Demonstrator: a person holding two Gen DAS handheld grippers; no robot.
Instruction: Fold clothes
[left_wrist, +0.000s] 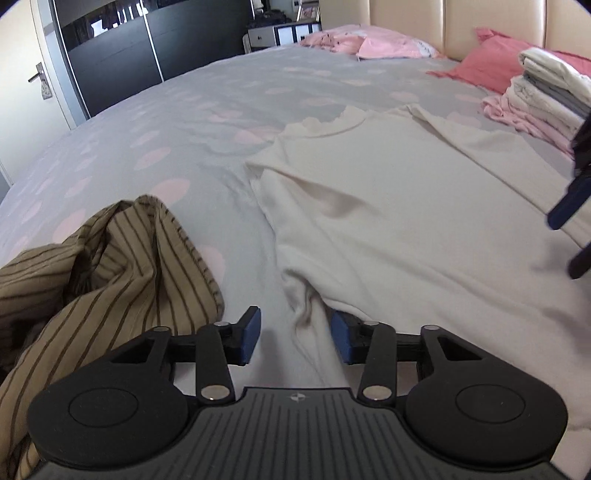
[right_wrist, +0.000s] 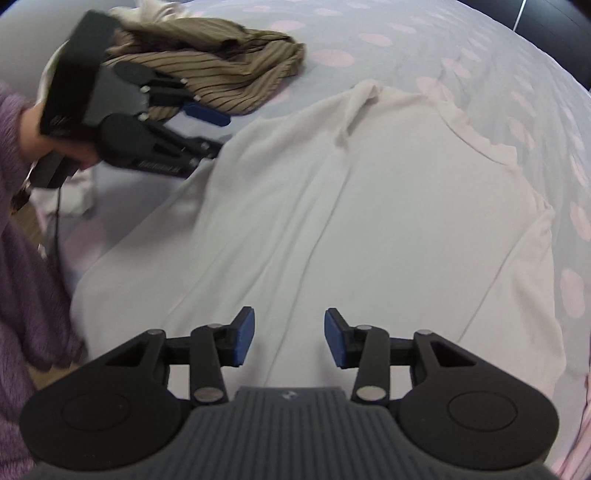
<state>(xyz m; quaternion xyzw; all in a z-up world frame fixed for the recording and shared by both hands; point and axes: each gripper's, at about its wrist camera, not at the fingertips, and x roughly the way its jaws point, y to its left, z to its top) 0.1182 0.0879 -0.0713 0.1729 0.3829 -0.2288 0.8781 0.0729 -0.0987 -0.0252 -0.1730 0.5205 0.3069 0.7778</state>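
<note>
A white top (left_wrist: 406, 206) lies spread flat on the bed, its frilled neckline pointing away from me in the left wrist view. My left gripper (left_wrist: 297, 336) is at the top's near left edge. A bunched strip of that edge lies between its blue pads, which stand apart and do not press it. The right wrist view shows the left gripper (right_wrist: 212, 129) in a hand at the white top's (right_wrist: 351, 221) edge. My right gripper (right_wrist: 289, 339) hovers over the middle of the top, open and holding nothing. It shows blurred at the right edge as the right gripper (left_wrist: 572, 236).
A crumpled brown striped garment (left_wrist: 110, 266) lies left of the top. A stack of folded clothes (left_wrist: 546, 96) sits at the back right by a red pillow (left_wrist: 491, 62). The grey cover with pink dots (left_wrist: 166, 122) stretches left. A purple sleeve (right_wrist: 22, 258) is at the left.
</note>
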